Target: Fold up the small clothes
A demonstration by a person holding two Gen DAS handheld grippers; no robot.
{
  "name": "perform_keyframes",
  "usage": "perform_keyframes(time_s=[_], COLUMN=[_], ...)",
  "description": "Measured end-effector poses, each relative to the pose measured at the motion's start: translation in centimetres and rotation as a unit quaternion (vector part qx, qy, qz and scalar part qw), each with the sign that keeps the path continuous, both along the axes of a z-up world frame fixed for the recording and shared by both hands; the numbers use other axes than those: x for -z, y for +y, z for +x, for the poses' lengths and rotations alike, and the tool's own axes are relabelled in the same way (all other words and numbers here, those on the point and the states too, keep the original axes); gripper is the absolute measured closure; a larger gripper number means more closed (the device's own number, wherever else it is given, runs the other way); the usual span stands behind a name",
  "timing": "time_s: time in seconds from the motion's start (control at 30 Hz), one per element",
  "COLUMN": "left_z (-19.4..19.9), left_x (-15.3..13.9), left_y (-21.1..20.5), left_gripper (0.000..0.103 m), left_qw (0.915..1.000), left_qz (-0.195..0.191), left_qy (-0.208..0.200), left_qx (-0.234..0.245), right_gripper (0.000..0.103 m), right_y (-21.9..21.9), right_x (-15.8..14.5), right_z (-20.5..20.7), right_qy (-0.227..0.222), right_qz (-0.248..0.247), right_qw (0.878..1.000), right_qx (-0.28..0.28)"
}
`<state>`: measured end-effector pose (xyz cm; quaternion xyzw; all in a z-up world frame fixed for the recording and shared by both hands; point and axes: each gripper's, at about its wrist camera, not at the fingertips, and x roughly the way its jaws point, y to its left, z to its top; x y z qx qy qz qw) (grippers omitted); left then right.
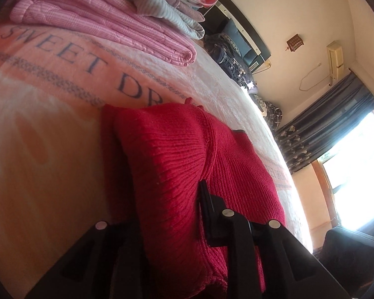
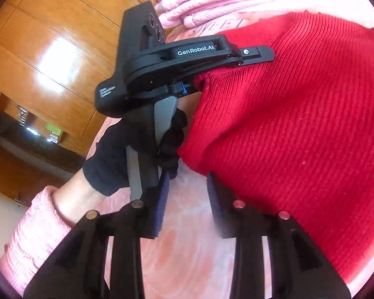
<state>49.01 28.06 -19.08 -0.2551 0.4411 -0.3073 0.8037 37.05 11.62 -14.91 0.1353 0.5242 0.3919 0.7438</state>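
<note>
Jaws of the left gripper are pinching the red sweater at centre frame, apparently lifting its edge off the bed for folding, while the right gripper is gaping empty alongside.

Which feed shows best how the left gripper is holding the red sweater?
The right wrist view: it shows the left gripper from the side, shut on a bunched edge of the red sweater. The left wrist view shows only knit filling the space between its own fingers; the pinch itself is hidden.
</note>
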Motion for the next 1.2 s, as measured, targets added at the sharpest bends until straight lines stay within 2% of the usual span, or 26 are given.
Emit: perform_keyframes(time_s=[0.03,0.1,0.2,0.27,0.3,0.33,0.37,0.4,0.47,0.5,0.53,0.57,0.63,0.73,0.8,0.83,0.9,0.97,1.07,1.13,1.2], left_z=[0.2,0.5,1.2,1.8,1.9,2.0,1.9,1.7,1.0,0.8,0.9,1.3,1.6,1.1,0.5,-0.2,-2.5,-6.0,-10.9,-12.6,-12.8], left_x=[-0.2,-0.8,-0.9,-0.8,-0.9,-1.1,-1.6,-2.3,-3.8,-4.3,-4.4,-3.9,-2.5,-1.9,-2.5,-3.0,-4.0,-5.1,-6.3,-6.5,-5.9], left_y=[0.1,0.3,0.3,0.2,0.1,-0.2,-0.6,-1.0,-1.4,-1.4,-1.1,-0.7,0.4,0.7,1.0,1.4,2.5,3.1,2.3,1.1,-0.2], left_gripper=[0.068,0.051,0.039,0.039,0.043,0.050,0.076,0.082,0.089,0.094,0.094,0.094,0.094,0.091,0.082,0.079,0.063,0.063,0.062,0.061,0.059], left_qw=[0.9999,0.9996,0.9984,0.9970,0.9966,0.9969,0.9976,0.9984,0.9988,0.9977,0.9956,0.9943,0.9962,0.9975,0.9975,0.9978,0.9980,0.9979,0.9957,0.9926,0.9911], left_qz=[-0.008,-0.024,-0.035,-0.041,-0.043,-0.043,-0.036,-0.024,-0.002,0.023,0.063,0.088,0.071,0.058,0.063,0.059,0.055,0.057,0.083,0.109,0.125], left_qy=[0.004,0.008,0.027,0.037,0.035,0.026,0.013,0.000,-0.040,-0.059,-0.062,-0.045,-0.009,0.000,0.007,0.006,0.006,-0.009,-0.041,-0.054,-0.046], left_qx=[-0.007,-0.015,-0.035,-0.054,-0.060,-0.061,-0.057,-0.050,-0.030,-0.024,-0.033,-0.041,-0.051,-0.040,-0.032,-0.029,-0.032,-0.031,-0.007,0.001,0.007], right_gripper=[0.068,0.067,0.066,0.065,0.065,0.065,0.065,0.066,0.067,0.067,0.068,0.068,0.068,0.068,0.068,0.067,0.062,0.055,0.053,0.053,0.053], right_y=[-0.9,-3.4,-7.5,-9.7,-10.5,-11.5,-11.8,-12.1,-12.9,-13.1,-13.5,-13.6,-13.7,-13.2,-12.9,-13.3,-14.1,-15.5,-17.1,-17.5,-17.6], right_x=[-0.8,-2.1,-2.9,-2.6,-2.1,-1.4,-1.0,-0.5,0.4,0.7,1.1,1.2,1.3,1.0,0.6,0.3,-0.4,-0.9,-0.4,0.3,1.1], right_z=[-0.6,-1.2,-1.2,-1.4,-1.3,-1.4,-1.6,-1.7,-1.8,-1.9,-1.6,-1.7,-1.8,-1.8,-1.7,-2.0,-2.4,-3.0,-3.4,-3.4,-3.3], right_qy=[-0.011,-0.019,-0.033,-0.031,-0.023,-0.017,-0.015,-0.014,-0.009,-0.007,-0.006,-0.006,-0.005,-0.012,-0.012,-0.010,-0.010,-0.006,0.024,0.048,0.070], right_qz=[0.001,0.014,0.007,-0.002,0.002,0.004,-0.002,-0.009,-0.014,-0.015,-0.017,-0.018,-0.023,-0.040,-0.040,-0.036,-0.026,-0.030,-0.026,-0.014,-0.001], right_qw=[1.000,1.000,0.998,0.997,0.996,0.996,0.995,0.995,0.995,0.995,0.995,0.995,0.994,0.994,0.994,0.994,0.994,0.992,0.990,0.988,0.986], right_qx=[-0.004,0.005,0.046,0.073,0.083,0.090,0.094,0.097,0.099,0.099,0.100,0.100,0.103,0.100,0.097,0.100,0.107,0.124,0.138,0.144,0.154])
